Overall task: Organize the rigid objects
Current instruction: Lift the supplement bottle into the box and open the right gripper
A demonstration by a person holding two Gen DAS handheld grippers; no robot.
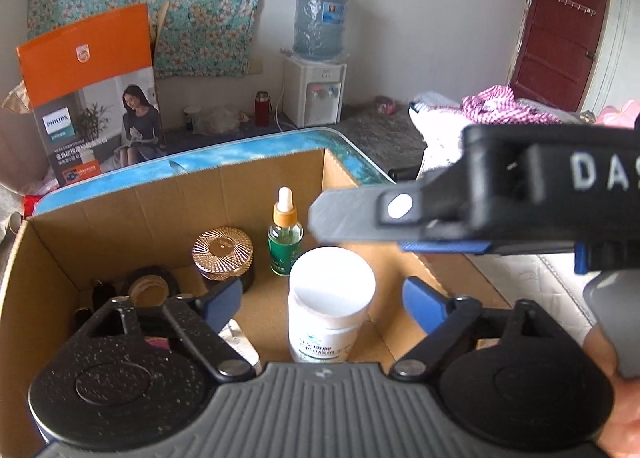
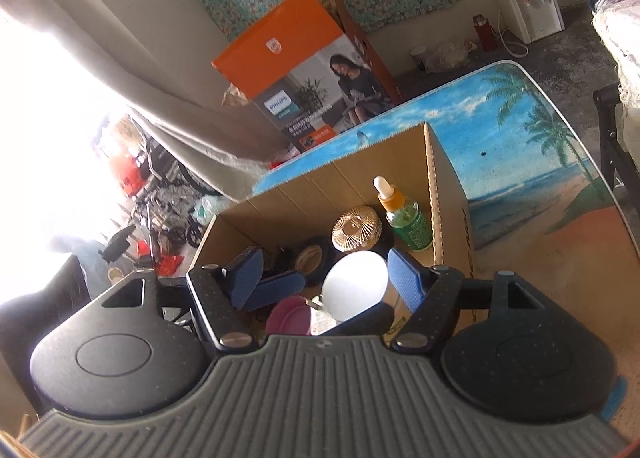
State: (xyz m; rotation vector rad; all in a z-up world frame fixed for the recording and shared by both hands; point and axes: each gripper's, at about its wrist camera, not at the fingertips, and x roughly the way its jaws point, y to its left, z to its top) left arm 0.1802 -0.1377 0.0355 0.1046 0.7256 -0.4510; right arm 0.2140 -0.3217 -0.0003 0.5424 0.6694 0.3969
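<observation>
White jar [image 1: 331, 304] stands upright in the box [image 1: 180, 194] at the bench's far left corner, both grippers' fingers [image 1: 424, 300] spread clear of it; a careless withdrawal could tip it into the dropper bottle [image 1: 285, 236].

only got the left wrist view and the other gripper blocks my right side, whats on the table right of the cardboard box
Observer: The right wrist view shows the beach-print table top bare right of the open cardboard box, apart from a small dark speck.
Operator: anything on the near side of the box floor that i cant make out
Observer: A round pink plastic piece, lid-like, lies there just left of the white plastic jar.
</observation>
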